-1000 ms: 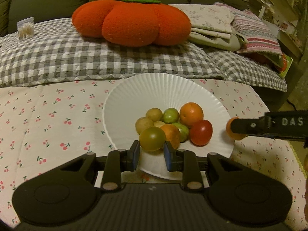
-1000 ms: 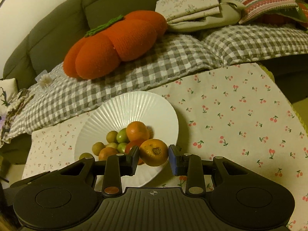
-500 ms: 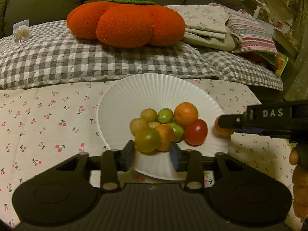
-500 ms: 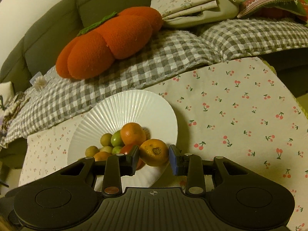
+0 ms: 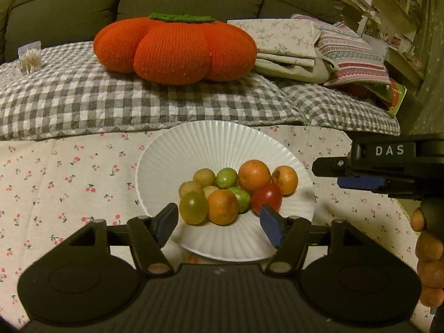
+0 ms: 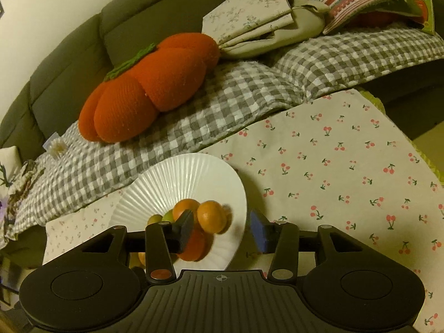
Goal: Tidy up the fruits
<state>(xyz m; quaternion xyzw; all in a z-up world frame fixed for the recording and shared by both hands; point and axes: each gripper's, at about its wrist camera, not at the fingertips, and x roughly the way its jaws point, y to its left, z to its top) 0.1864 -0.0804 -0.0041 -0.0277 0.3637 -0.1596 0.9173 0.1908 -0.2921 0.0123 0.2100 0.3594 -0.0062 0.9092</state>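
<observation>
On the cherry-print tablecloth [image 5: 69, 183] a white ribbed plate [image 5: 222, 144] was set, just in front of a grey-and-white checked quilt [image 5: 83, 105]. The fruits were gathered in a cluster on the plate: a yellow-green fruit [image 5: 193, 207] and an orange fruit [image 5: 222, 207] at the near edge of the pile, a red tomato [image 5: 267, 197] beside them, two oranges behind, one large [image 5: 254, 175] and one small [image 5: 284, 179], and a small green fruit [image 5: 226, 178] among paler ones.

The left gripper [image 5: 219, 223] was held low over the near rim of the plate, its jaws opening and standing fairly wide. The yellow-green fruit and the orange fruit were seen between the blue pads, but neither pad was pressed against them.

The right gripper [image 6: 222, 229] was held over the plate's right side, its jaws also opening. The small orange [image 6: 211, 216] was seen in the gap just beside the left finger, resting on the plate, clear of the right pad; whether the left pad touched it could not be told. From the left wrist view, the right gripper was seen reaching in from the right, gripped by a hand [image 5: 428, 260].

Behind the plate, an orange knitted pumpkin cushion [image 5: 174, 50] was laid on the quilt, with folded floral cloths [image 5: 283, 44] beside it.
</observation>
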